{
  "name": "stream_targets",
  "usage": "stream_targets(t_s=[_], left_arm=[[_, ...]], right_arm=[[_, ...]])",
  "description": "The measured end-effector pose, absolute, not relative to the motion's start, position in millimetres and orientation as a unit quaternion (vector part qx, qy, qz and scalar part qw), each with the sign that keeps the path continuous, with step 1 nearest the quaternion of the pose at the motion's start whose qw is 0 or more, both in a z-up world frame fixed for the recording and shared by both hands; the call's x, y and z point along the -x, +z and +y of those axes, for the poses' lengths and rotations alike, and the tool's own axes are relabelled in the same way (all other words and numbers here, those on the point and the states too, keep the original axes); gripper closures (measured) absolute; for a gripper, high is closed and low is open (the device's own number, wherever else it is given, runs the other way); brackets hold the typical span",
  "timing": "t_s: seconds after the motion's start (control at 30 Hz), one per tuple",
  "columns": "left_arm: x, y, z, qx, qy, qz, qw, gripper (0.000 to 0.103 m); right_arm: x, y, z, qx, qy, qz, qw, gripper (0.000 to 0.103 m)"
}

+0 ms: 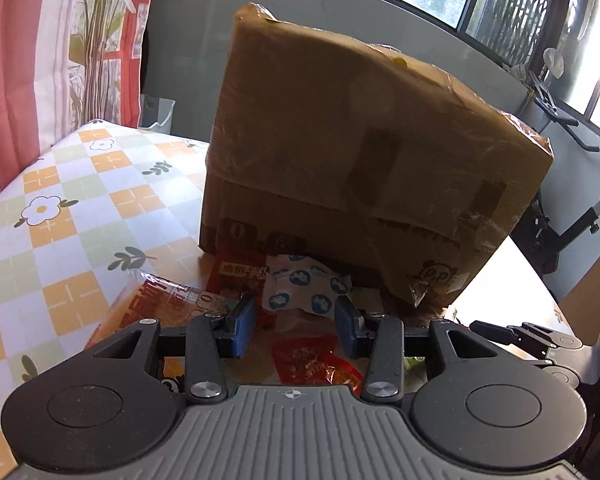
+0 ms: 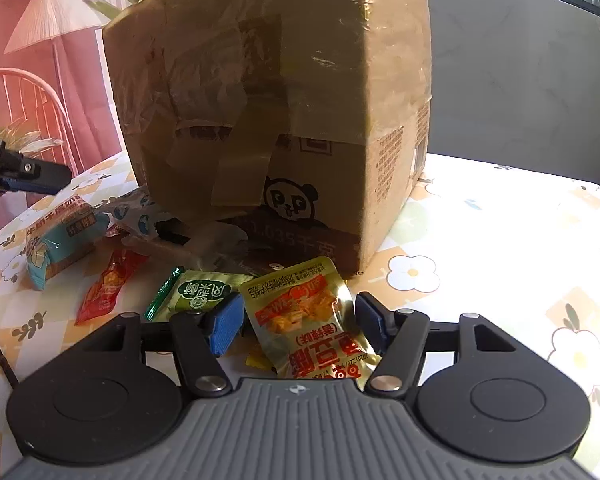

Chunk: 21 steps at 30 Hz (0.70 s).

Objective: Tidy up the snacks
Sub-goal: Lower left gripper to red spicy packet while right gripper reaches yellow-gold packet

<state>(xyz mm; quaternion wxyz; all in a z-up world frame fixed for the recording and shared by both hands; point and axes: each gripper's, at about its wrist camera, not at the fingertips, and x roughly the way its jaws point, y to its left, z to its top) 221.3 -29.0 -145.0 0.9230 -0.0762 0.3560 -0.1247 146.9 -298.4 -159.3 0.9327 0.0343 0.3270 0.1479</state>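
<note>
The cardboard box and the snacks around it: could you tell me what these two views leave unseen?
- Cardboard box interior: both views show only taped outer walls.
- Gold packet, right wrist view: lower end hidden behind the gripper body.
- Red packet, left wrist view: partly covered by the left gripper.

"1.035千克" and panda logo on cardboard box (image 2: 300, 120)

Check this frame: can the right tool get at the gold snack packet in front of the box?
Probably yes: the right tool is open, its fingers either side of the gold packet, which lies flat on top with nothing over it.
</note>
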Motion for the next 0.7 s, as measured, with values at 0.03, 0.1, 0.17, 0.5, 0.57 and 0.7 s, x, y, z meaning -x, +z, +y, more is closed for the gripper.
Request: stream_targets(t_s=[0.03, 0.1, 0.17, 0.5, 0.57, 0.7], left_arm=[[-221.6, -145.1, -30.9, 0.072, -0.124, 0.356, 0.923, 0.058], [-222.4, -145.3, -35.1, 0.063, -0.121, 0.355, 0.925, 0.058], [-219.5, -146.3, -43.2, 0.054, -0.119, 0.359, 0.924, 0.058], [-218.4, -170.3, -62.1, 0.049, -0.101, 0.399, 0.910, 0.058], [-217.6, -173.0, -63.7, 0.050, -0.101, 0.404, 0.908, 0.058], [-217.1, -176.1, -64.2, 0.049, -0.102, 0.410, 0.905, 0.058]], right_arm=[[-146.8, -159.4, -299.8, -0.038, 0.149, 0.327, 0.932, 0.038], [-145.7, -160.0, -302.5, -0.044, 0.155, 0.328, 0.931, 0.038], [-145.8, -160.0, -302.7, -0.047, 0.161, 0.329, 0.929, 0.038], [-137.7, -155.7, -309.7, -0.065, 0.166, 0.304, 0.936, 0.022], [-139.7, -156.7, -308.3, -0.063, 0.156, 0.311, 0.935, 0.022], [-142.9, -158.9, -305.9, -0.055, 0.147, 0.323, 0.933, 0.022]])
